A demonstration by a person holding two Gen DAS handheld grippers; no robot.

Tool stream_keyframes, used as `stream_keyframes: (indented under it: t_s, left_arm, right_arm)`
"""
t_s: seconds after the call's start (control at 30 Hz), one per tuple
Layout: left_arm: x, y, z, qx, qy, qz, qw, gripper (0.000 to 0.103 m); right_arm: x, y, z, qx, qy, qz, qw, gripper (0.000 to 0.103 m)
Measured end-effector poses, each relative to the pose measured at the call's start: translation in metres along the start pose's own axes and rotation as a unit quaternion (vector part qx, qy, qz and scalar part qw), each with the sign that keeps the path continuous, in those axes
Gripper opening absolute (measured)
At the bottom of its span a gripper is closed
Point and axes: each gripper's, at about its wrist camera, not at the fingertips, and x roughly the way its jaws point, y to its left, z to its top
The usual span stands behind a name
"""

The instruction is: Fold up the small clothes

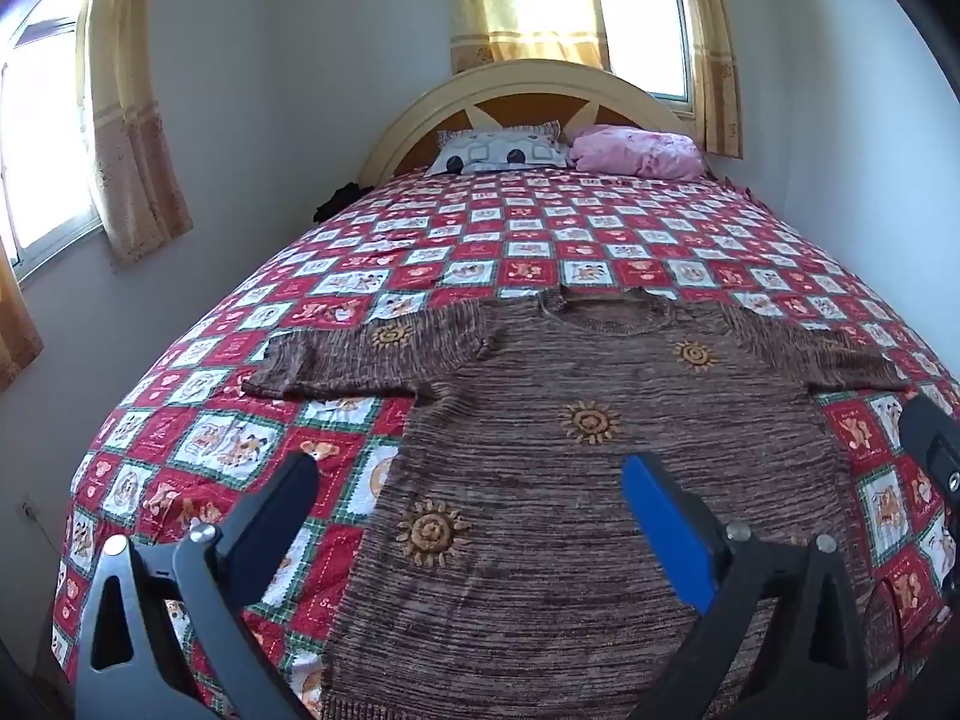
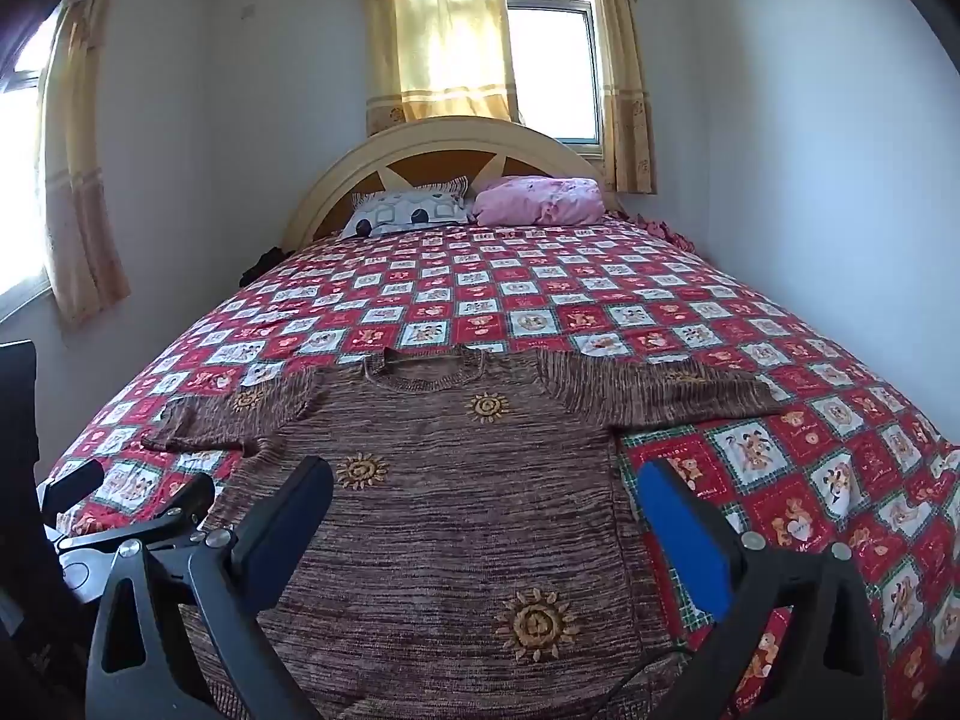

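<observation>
A brown knitted sweater [image 1: 540, 480] with yellow sun motifs lies flat and face up on the red patchwork bedspread [image 1: 210, 432], both sleeves spread sideways, neck toward the headboard. It also shows in the right wrist view [image 2: 450, 528]. My left gripper [image 1: 474, 480] is open and empty, held above the sweater's lower left part. My right gripper [image 2: 486, 492] is open and empty, above the sweater's lower right part. The right gripper's edge shows at the far right of the left wrist view [image 1: 930, 450]; the left gripper shows at the far left of the right wrist view [image 2: 120, 510].
A patterned white pillow [image 1: 504, 153] and a pink bundle [image 1: 636, 150] lie by the cream headboard [image 1: 528, 78]. Walls stand close on both sides of the bed. Curtained windows sit behind and to the left. A dark item [image 1: 339, 198] lies at the bed's far left edge.
</observation>
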Motion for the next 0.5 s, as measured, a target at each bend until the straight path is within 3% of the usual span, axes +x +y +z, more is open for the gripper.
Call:
stream_keyframes:
  t_s: [0.5]
  left_arm:
    - [0.0022, -0.0041, -0.0040, 0.012, -0.007, 0.005, 0.9999, 0.103]
  right_arm:
    - [0.0041, -0.0019, -0.0026, 0.006, 0.010, 0.001, 1.000, 0.102]
